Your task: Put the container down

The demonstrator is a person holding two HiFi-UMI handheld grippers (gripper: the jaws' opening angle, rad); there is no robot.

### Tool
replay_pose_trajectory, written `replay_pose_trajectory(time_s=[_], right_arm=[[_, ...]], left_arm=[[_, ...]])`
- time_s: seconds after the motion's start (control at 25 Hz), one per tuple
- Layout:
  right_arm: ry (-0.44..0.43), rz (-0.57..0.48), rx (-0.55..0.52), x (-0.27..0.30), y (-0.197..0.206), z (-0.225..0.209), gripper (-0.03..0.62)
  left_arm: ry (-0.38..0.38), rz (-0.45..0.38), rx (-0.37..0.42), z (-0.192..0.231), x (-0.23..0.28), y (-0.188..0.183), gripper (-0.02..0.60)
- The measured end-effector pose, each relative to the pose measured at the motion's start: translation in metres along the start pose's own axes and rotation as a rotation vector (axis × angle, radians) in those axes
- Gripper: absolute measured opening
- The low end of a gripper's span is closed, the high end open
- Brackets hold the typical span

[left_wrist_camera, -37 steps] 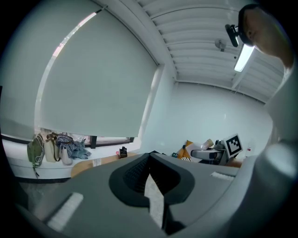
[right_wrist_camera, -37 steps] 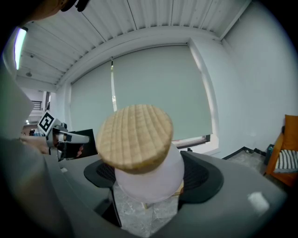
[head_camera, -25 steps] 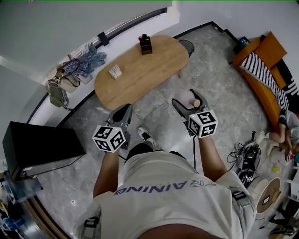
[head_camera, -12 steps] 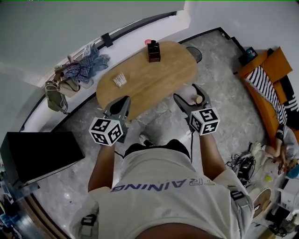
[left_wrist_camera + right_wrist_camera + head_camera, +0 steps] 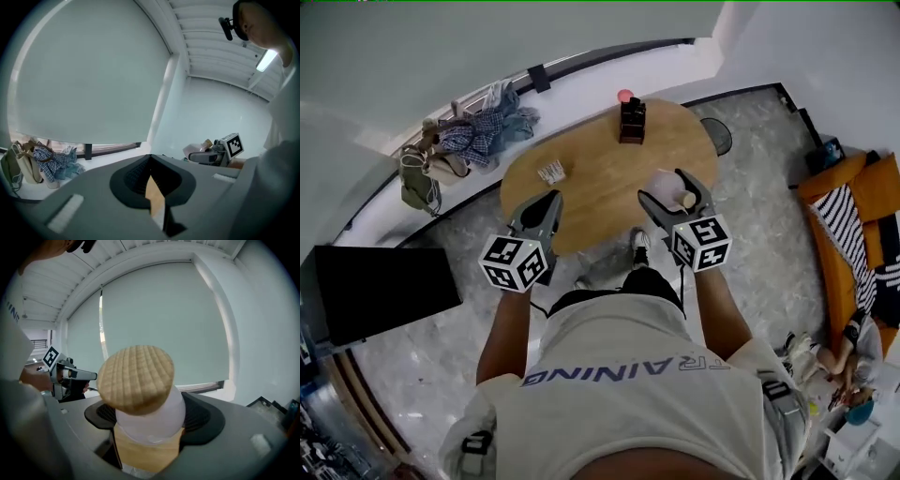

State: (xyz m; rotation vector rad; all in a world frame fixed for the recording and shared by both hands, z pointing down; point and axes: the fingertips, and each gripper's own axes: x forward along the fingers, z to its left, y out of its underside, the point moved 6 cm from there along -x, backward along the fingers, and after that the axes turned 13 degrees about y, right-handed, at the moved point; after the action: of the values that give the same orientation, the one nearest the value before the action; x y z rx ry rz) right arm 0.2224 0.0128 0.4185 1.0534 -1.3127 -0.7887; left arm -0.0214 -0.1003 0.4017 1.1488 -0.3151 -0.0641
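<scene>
My right gripper (image 5: 675, 192) is shut on the container (image 5: 664, 184), a frosted white jar with a round wooden lid (image 5: 687, 200). It is held in the air over the near right part of the oval wooden table (image 5: 591, 187). In the right gripper view the jar (image 5: 149, 420) fills the gap between the jaws of the right gripper (image 5: 152, 423), lid (image 5: 136, 378) towards the camera. My left gripper (image 5: 544, 208) hangs over the table's near edge, shut and empty; its jaws (image 5: 150, 180) meet at the tips.
On the table stand a dark organiser box (image 5: 631, 120) and a small pale object (image 5: 550, 172). Clothes and bags (image 5: 469, 141) lie along the window ledge. A black cabinet (image 5: 380, 291) is at the left, an orange sofa (image 5: 853, 202) at the right, and a dark stool (image 5: 716, 135) stands beyond the table.
The person has walked up to the table. Both grippers, earlier over the floor, now reach over its near edge. The jar stays in the right gripper.
</scene>
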Motion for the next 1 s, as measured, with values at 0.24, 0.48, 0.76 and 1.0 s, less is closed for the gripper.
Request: replay_pose_trajectory(time_s=[0.24, 0.48, 0.76, 1.0], right_arm=[[-0.152, -0.007, -0.122, 0.076, -0.039, -0.046, 0.411], [-0.257, -0.005, -0.168, 0.13, -0.073, -0.075, 0.411], [-0.307, 0.063, -0.162, 0.181, -0.061, -0.067, 0.411], [-0.311, 0.141, -0.163, 0.205, -0.037, -0.033, 0.411]], left_arm=[[-0.157, -0.068, -0.025, 0.011, 0.05, -0.023, 0.0], [-0.28, -0.097, -0.046, 0.018, 0.079, -0.039, 0.0], [-0.385, -0.087, -0.075, 0.044, 0.072, -0.026, 0.0], [-0.401, -0.059, -0.105, 0.078, 0.053, -0.009, 0.0]])
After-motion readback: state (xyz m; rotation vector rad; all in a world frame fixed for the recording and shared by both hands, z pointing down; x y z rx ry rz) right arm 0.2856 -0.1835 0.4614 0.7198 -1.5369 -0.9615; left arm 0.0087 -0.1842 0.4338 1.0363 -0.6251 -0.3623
